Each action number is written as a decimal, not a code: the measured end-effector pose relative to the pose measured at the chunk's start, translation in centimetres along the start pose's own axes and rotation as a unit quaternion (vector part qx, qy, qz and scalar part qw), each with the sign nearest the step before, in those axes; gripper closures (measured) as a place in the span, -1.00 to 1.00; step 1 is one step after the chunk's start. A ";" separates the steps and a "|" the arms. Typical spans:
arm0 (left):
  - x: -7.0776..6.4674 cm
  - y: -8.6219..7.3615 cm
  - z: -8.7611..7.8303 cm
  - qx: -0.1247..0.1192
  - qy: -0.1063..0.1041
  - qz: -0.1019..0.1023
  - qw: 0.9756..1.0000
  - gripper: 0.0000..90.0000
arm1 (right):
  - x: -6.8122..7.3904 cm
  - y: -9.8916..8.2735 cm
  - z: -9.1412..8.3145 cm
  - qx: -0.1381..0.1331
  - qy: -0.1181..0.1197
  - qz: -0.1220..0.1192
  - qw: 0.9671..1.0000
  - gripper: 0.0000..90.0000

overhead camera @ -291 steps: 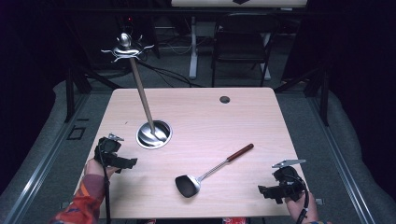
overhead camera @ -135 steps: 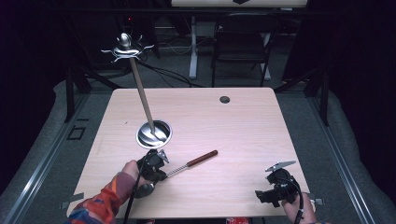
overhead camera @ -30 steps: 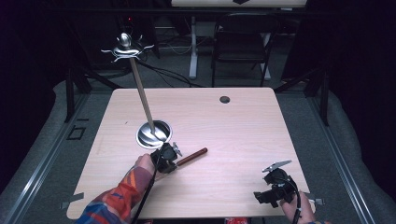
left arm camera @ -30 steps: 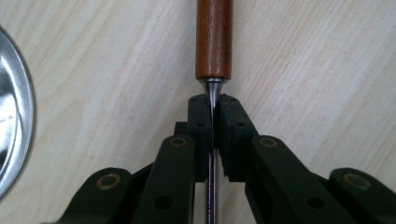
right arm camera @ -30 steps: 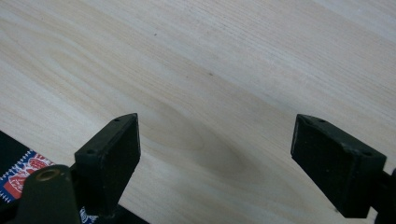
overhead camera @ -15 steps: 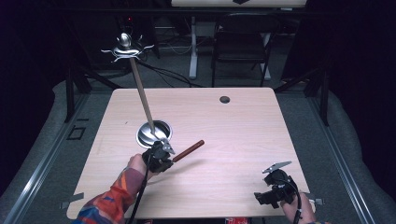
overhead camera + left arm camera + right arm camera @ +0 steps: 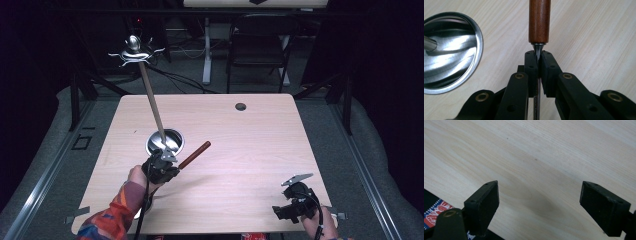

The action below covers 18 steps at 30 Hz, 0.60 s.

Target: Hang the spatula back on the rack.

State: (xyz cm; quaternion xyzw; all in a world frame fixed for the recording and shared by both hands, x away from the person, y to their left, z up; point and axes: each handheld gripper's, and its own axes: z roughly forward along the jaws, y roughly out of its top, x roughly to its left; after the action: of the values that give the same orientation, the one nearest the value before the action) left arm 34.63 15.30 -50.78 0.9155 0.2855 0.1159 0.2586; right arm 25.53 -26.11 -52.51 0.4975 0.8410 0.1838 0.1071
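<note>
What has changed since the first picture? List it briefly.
The left gripper crossed from the table's left edge and shut on the spatula's metal shank, carrying it left beside the stand. Right gripper, stand and table stayed put.

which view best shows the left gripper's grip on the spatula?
Left gripper view: its jaws are shut on the spatula's thin metal shaft just below the wooden handle. The high view shows the left gripper with the handle sticking out, contact too small to judge. The right gripper view looks at bare table.

A dark chair (image 7: pixel 257 47) stands on grey carpet (image 7: pixel 325 115) behind the wooden table (image 7: pixel 260 145).
</note>
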 end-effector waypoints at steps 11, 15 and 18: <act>0.6 -0.5 -1.7 -0.025 0.018 -0.014 0.999 0.87 | -0.1 0.1 0.0 0.006 0.002 -0.005 1.000 -0.66; 0.7 -0.8 -2.4 -0.030 0.027 -0.018 0.999 0.87 | 0.2 0.3 0.3 -0.008 0.004 0.000 1.000 -0.66; 1.0 -1.0 -3.0 -0.037 0.033 -0.024 0.999 0.87 | 0.2 0.4 0.1 0.001 0.008 -0.009 1.000 -0.66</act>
State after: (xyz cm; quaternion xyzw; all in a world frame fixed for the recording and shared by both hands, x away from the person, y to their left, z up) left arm 33.91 17.80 -48.76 0.8941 0.3112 0.1503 0.2849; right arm 25.78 -25.78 -52.48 0.4882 0.8467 0.1857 0.1012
